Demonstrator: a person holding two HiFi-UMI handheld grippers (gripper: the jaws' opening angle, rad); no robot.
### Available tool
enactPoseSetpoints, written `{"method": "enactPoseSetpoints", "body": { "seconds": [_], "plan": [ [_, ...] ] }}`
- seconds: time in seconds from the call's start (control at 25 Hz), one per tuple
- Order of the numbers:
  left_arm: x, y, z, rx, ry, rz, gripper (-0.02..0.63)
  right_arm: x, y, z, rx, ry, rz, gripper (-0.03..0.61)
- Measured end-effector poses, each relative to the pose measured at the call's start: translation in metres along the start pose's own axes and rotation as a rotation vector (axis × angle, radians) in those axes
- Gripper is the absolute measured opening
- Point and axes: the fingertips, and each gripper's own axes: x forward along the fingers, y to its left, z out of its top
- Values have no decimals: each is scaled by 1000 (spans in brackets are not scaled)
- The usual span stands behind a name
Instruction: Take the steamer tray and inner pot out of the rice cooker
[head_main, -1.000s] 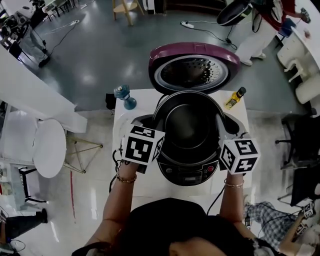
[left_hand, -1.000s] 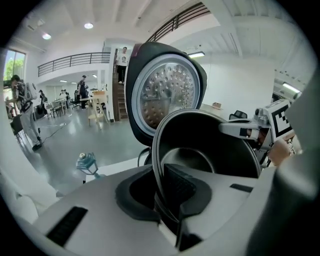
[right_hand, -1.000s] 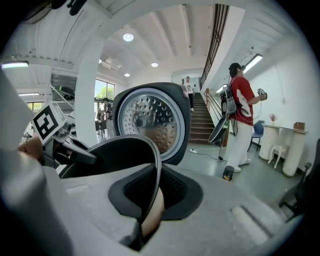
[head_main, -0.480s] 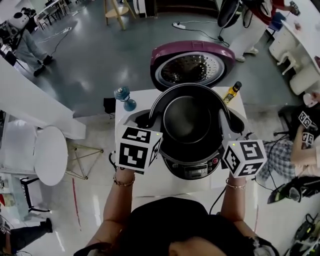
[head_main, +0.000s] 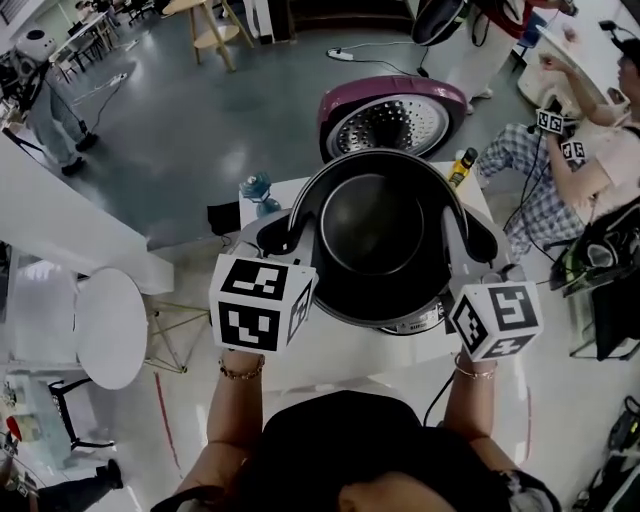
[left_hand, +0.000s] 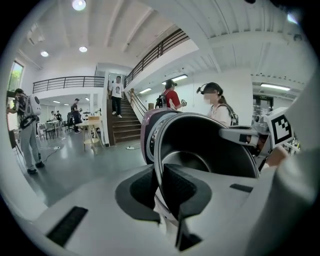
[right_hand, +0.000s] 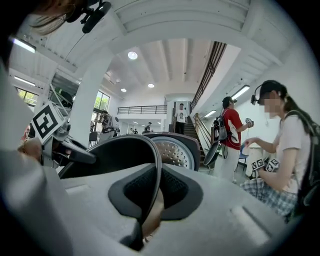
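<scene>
The left tongs (left_hand: 160, 189) and right tongs (right_hand: 156, 192) each pinch the pot (head_main: 370, 228) at opposite sides of its thin rim. It looks stiff, slick and probably weighty.

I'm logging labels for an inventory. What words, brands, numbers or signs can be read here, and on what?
No text can be read.
Left marker cube and right marker cube: black-and-white square patterns only, no letters.
Yellow bottle: label too small to read.
Rice cooker front panel: mostly hidden and blurred.
</scene>
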Motion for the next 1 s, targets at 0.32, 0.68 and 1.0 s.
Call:
{"method": "enactPoseSetpoints", "body": {
  "seconds": [0.32,0.68,1.0],
  "plan": [
    [-46,21,-13,10,-6,-6,34,-17,50,8,1,-7,-8,25],
    [-92,57,-61,6,50,-8,34,-25,121,-13,21,37,-1,25],
    [-114,65,-106,28,131,-34,35,-44,160,-46,62,106,-15,25]
  ]
}}
